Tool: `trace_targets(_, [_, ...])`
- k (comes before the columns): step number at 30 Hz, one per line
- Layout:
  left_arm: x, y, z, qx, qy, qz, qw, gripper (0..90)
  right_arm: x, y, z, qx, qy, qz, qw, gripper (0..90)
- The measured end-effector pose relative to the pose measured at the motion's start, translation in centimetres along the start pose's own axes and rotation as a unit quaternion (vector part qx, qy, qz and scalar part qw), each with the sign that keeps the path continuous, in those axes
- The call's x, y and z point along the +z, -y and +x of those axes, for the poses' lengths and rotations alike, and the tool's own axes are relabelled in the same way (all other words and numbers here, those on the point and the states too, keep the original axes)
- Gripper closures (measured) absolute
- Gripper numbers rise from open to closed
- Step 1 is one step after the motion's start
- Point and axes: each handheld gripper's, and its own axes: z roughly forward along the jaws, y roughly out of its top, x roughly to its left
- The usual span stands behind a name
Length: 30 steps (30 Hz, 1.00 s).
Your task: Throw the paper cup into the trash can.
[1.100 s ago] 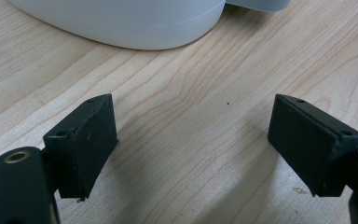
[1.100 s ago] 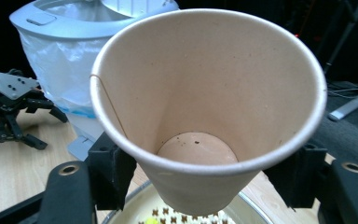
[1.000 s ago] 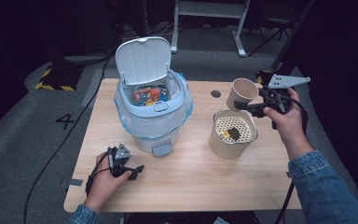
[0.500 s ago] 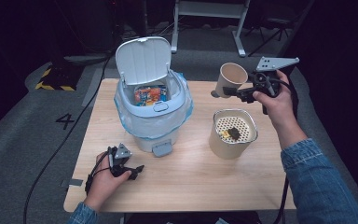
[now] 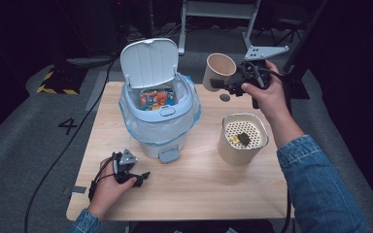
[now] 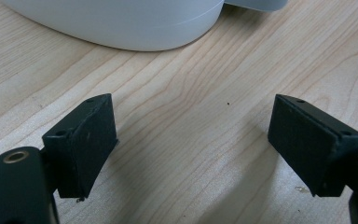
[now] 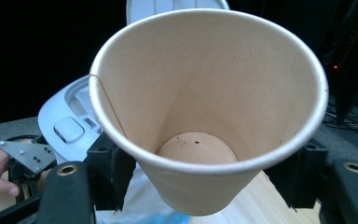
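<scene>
Right gripper (image 5: 222, 84) is clamped on a paper cup (image 5: 218, 71) — held in the air above the far right part of the table (image 5: 199, 189), just right of the bin (image 5: 158, 114). In the high view the cup sits tilted, mouth facing up and toward the near side. In the right gripper view the cup (image 7: 209, 107) is seen straight down its mouth: one black pad on each side of the lower wall, both pressing on it. Inside is bare tan paper with a few dark specks on the bottom.

Left gripper (image 5: 138, 177) rests on the near left part of the table, in the person's left hand (image 5: 109, 187), just near of the bin's base. The left gripper view shows its jaws spread wide — nothing but wood grain between the pads, and the bin's pale curved base (image 6: 121, 23) just beyond them.

The bin has its white lid (image 5: 149, 63) swung up and standing open on the far side. It's lined with a clear bag (image 5: 194, 111) folded over the rim; colourful wrappers (image 5: 156, 98) lie inside. A foot pedal (image 5: 168, 155) sticks out at the near side of the base.

Near right of the bin stands a beige canister (image 5: 242, 140) with a perforated top and a small dark object (image 5: 243, 139) lying on it. It sits directly near of the held cup, apart from it.
</scene>
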Motion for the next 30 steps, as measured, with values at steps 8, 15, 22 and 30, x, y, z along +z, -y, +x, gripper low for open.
trace_targets(8, [0.0, 0.0, 0.0, 0.001, 0.0, 0.0, 1.0, 15.5, 3.2, -1.5, 0.8, -0.004, -0.01, 0.003, 0.9999, 31.7])
trace_targets(15, [0.0, 0.0, 0.0, 0.001, 0.0, 0.0, 1.0, 15.5, 5.4, -2.3, 1.6, -0.006, -0.011, 0.007, 0.9999, 31.4])
trace_targets(22, [0.0, 0.0, 0.0, 0.001, -0.001, 0.0, 1.0, 15.5, 8.0, -2.4, 2.4, -0.004, -0.019, 0.023, 0.9996, 31.1])
trace_targets(30, [0.0, 0.0, 0.0, 0.001, 0.001, 0.0, 1.0, 15.5, 10.2, -2.3, 3.2, -0.012, -0.024, 0.047, 0.9985, 30.9])
